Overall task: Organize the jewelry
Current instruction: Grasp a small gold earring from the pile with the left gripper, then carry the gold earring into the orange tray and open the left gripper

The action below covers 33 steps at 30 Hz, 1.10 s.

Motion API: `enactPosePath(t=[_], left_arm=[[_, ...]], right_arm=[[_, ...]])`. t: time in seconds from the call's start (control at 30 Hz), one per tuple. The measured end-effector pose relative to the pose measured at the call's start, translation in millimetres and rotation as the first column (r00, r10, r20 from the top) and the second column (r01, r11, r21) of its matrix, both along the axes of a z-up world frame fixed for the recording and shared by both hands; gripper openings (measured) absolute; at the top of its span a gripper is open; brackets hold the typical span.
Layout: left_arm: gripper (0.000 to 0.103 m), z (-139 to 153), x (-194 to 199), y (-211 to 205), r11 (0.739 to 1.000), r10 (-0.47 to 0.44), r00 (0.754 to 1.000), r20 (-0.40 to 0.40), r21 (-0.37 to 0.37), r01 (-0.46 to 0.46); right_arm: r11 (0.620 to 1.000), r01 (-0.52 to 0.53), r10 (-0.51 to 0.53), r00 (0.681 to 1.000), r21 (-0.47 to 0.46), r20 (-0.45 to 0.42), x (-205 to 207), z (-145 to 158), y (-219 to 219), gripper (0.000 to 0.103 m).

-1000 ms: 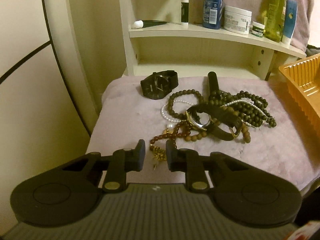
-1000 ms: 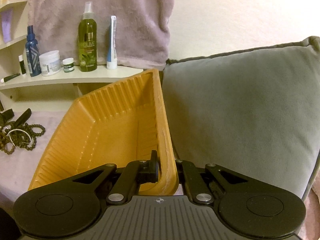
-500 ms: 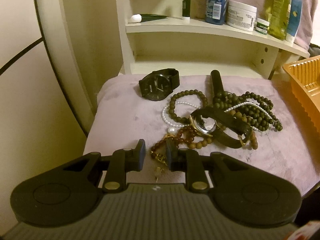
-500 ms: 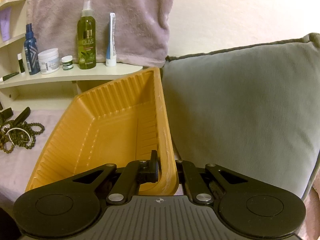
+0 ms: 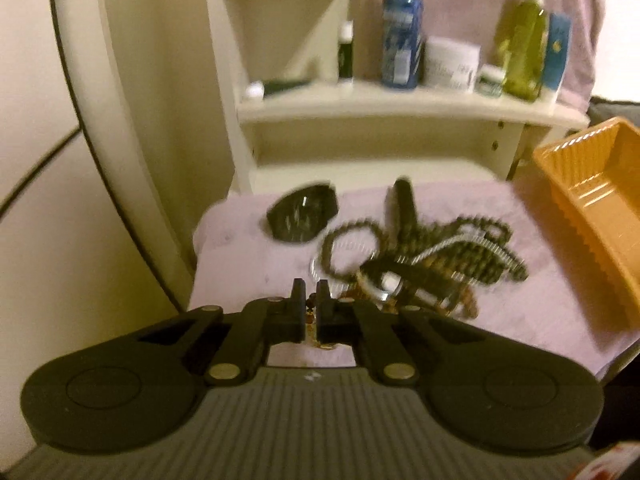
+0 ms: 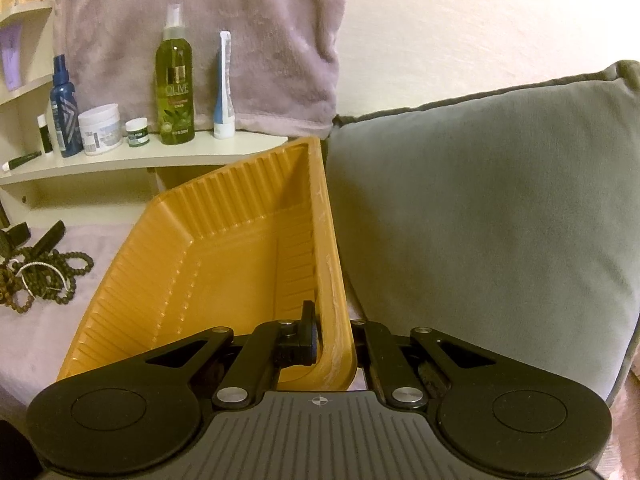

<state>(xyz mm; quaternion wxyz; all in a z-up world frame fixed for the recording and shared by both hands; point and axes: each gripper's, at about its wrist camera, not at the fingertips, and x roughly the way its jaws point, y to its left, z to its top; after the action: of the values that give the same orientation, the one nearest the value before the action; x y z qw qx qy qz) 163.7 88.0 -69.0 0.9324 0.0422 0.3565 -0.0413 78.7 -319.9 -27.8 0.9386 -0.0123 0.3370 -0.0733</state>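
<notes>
A tangle of jewelry (image 5: 420, 260) lies on a mauve cloth (image 5: 248, 264): dark bead strands, a pearl strand, a strap watch and a brown bead chain. A black watch (image 5: 302, 216) lies apart at the back left. My left gripper (image 5: 311, 300) is nearly shut around the gold-and-brown chain end (image 5: 311, 320), low over the cloth. My right gripper (image 6: 332, 332) is shut on the right rim of the orange tray (image 6: 224, 264), which also shows in the left wrist view (image 5: 596, 200). The bead pile shows in the right wrist view (image 6: 40, 272).
A cream shelf (image 5: 400, 108) behind the cloth carries bottles, a jar and tubes. A grey cushion (image 6: 500, 208) stands right of the tray. A curved white panel (image 5: 100, 160) rises at the left.
My left gripper's jaws have closed in around the chain end and the view has swung upward, blurred. The right gripper and tray have barely moved.
</notes>
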Motion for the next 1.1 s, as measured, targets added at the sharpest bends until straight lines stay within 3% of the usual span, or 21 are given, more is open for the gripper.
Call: enactPosePath(t=[0.37, 0.63, 0.8, 1.1], left_arm=[[0.004, 74, 4, -22, 0.994, -0.106, 0.989, 0.099, 0.0, 0.107], [0.004, 114, 0, -71, 0.97, -0.231, 0.963, 0.137, -0.04, 0.239], [0.004, 110, -6, -119, 0.937, -0.325, 0.936, 0.134, -0.093, 0.338], [0.004, 70, -15, -202, 0.863, -0.469, 0.88, 0.073, -0.174, 0.474]], right_arm=[[0.999, 0.003, -0.004, 1.0, 0.036, 0.026, -5, -2, -3, 0.004], [0.999, 0.007, -0.008, 1.0, 0.048, 0.029, -8, -2, -4, 0.004], [0.999, 0.006, -0.007, 1.0, 0.05, 0.023, -8, -2, -5, 0.004], [0.998, 0.005, -0.007, 1.0, 0.061, 0.02, -8, -3, -6, 0.004]])
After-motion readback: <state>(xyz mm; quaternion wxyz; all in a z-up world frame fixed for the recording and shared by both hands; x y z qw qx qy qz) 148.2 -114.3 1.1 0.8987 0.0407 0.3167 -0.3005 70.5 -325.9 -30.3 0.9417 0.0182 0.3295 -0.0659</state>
